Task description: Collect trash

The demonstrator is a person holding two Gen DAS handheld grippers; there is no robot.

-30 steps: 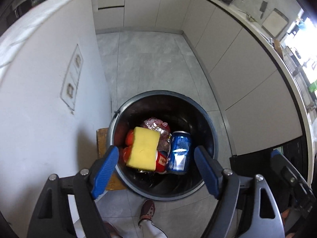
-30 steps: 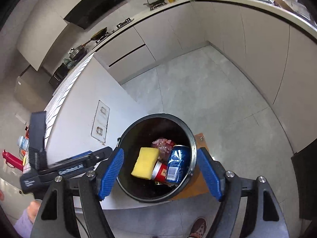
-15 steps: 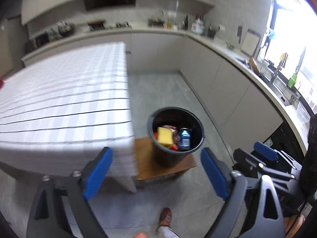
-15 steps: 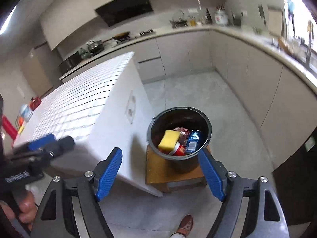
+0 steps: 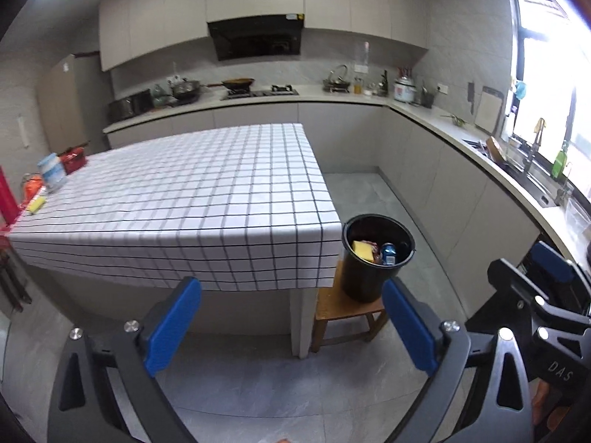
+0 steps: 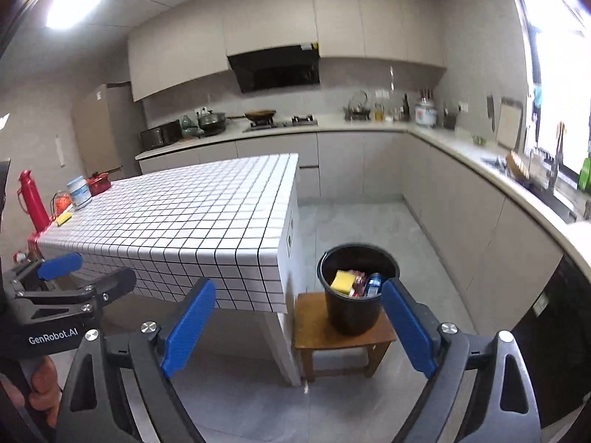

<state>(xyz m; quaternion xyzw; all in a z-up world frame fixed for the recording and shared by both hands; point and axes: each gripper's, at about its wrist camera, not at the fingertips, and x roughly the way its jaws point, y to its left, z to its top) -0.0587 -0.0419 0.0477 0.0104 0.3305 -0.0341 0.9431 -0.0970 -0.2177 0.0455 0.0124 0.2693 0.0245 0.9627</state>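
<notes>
Tools left (image 5: 291, 323) and right (image 6: 297, 323) just opened wide, both empty.

One bin (image 6: 354, 310), one stool (image 6: 343, 336), maybe two sponges (image 6: 342, 281)

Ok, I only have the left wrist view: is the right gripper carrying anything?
Observer: No. The right gripper is open. Its jaws have just been opening, and nothing is between them.
Operator: What's the red thing cut off at the table's far left?
Observer: A red bottle, upright by that corner of the table.
Operator: Anything on the table's end facing the bin?
Observer: A small panel set into that end, above and left of the bin.
</notes>
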